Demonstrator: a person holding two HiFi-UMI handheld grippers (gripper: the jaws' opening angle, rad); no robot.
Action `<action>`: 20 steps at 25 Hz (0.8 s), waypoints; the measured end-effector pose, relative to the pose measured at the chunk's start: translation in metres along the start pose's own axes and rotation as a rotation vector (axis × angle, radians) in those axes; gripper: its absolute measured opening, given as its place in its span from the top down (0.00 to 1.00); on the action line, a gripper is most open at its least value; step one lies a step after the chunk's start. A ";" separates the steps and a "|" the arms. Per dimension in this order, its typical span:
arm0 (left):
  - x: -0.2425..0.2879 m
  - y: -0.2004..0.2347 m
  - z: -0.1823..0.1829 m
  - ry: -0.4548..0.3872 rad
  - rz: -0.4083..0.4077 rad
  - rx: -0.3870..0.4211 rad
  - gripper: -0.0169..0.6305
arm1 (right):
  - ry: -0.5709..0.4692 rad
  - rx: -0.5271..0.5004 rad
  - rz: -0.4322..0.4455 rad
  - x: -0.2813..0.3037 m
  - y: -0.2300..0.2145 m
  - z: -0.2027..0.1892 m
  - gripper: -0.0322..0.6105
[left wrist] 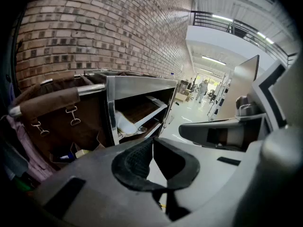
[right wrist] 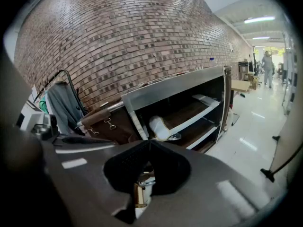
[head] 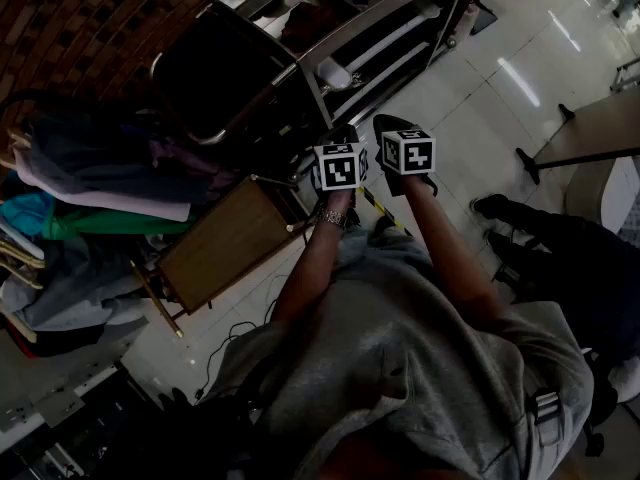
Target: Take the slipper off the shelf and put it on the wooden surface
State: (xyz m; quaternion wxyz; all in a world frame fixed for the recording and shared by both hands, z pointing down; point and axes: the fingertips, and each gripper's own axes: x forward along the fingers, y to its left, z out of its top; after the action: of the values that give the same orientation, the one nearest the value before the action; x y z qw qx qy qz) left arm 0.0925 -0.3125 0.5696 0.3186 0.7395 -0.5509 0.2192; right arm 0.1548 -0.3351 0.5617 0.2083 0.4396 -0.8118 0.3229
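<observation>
Before shelf (right wrist: pixel 180 90), left gripper (left wrist: pixel 152 139), right gripper (right wrist: pixel 149 142) closed

Slipper (right wrist: pixel 160 126) lies in the shelf (right wrist: pixel 189 86), on a middle board, at its left end. Brick wall (right wrist: pixel 118 46) behind the shelf. Hanging bag (left wrist: pixel 52 122) just left of it. Wooden surface (head: pixel 225 243) nearer the person; clothes (head: pixel 90 188) to its left.

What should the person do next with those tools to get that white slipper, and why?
Probably ease the right tool forward toward the white slipper, opening it on the way. Its jaws are together and empty, and the slipper lies on the metal shelf ahead, well apart from it.
</observation>
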 end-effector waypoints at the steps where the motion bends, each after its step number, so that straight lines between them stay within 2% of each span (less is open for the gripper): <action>1: 0.007 0.005 0.005 0.002 0.009 -0.004 0.96 | 0.004 0.010 0.008 0.014 -0.007 0.004 0.95; 3: 0.018 0.015 0.013 0.003 0.025 -0.014 0.96 | 0.004 0.043 0.031 0.043 -0.020 0.010 0.91; 5: 0.021 0.022 0.017 -0.003 0.032 -0.031 0.96 | -0.010 0.110 0.062 0.074 -0.036 0.015 0.79; 7: 0.020 0.029 0.014 -0.004 0.043 -0.049 0.96 | -0.013 0.227 0.088 0.111 -0.054 0.013 0.69; 10: 0.013 0.049 -0.001 -0.003 0.086 -0.088 0.96 | 0.026 0.411 0.143 0.182 -0.070 -0.002 0.48; 13: 0.005 0.066 -0.022 0.001 0.115 -0.156 0.96 | 0.053 0.530 0.176 0.246 -0.079 -0.010 0.37; 16: 0.003 0.085 -0.043 0.019 0.150 -0.209 0.96 | 0.067 0.653 0.135 0.298 -0.094 -0.011 0.32; 19: 0.003 0.097 -0.062 0.044 0.173 -0.245 0.96 | 0.088 0.724 0.113 0.327 -0.100 -0.019 0.33; 20: 0.004 0.098 -0.064 0.048 0.176 -0.247 0.96 | 0.091 0.725 0.112 0.332 -0.102 -0.020 0.37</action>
State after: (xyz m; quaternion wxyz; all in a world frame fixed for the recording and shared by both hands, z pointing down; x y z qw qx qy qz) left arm 0.0015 -0.2879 0.6398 0.3997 0.6382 -0.6285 0.1947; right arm 0.0674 -0.5549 0.8174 0.0569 0.4250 -0.6575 0.6195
